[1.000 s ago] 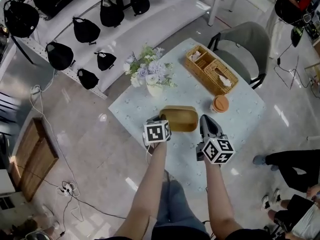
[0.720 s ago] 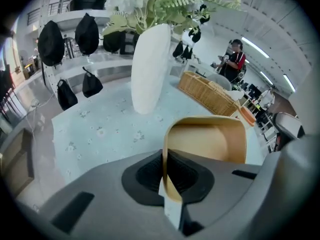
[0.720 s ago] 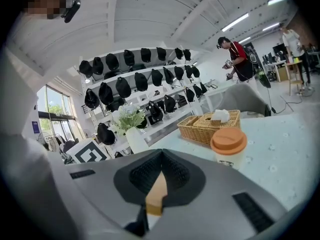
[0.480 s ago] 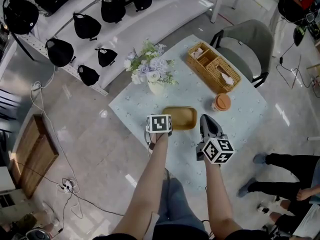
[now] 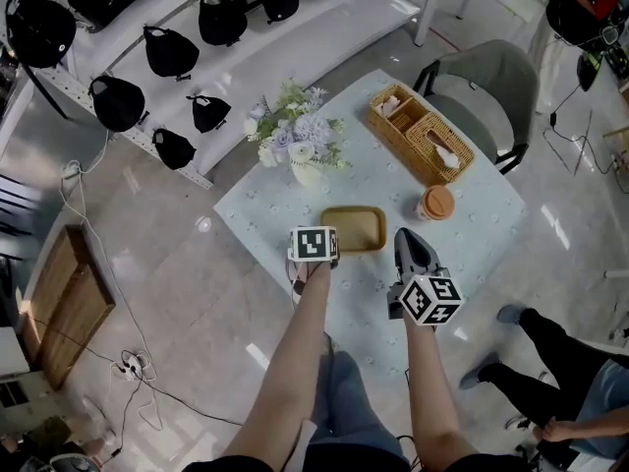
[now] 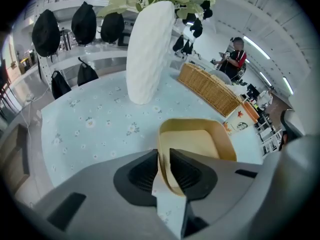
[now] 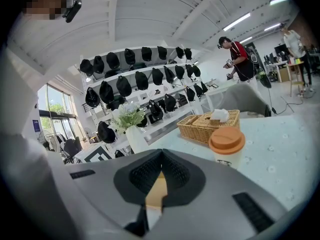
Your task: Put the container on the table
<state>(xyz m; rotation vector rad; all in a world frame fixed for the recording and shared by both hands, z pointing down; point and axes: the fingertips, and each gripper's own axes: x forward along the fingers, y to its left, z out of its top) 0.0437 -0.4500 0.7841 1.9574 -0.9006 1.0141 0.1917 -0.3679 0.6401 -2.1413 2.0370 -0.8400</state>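
Note:
The tan oval container lies flat on the pale flowered table, near its front edge. My left gripper stands at the container's near end. In the left gripper view the container has its near wall between my left gripper jaws. Those jaws have just been opening, and a thin gap shows beside the wall. My right gripper hovers to the container's right, shut and holding nothing. In the right gripper view a tan strip of the container shows below my right gripper.
A white vase of flowers stands behind the container. A wicker basket sits at the table's far right, with an orange-lidded cup in front of it. A grey chair stands beyond the table. People's legs are at the lower right.
The container came down with my left gripper from a raised, tilted hold and now lies flat on the table. The right gripper kept still. The people at the right moved.

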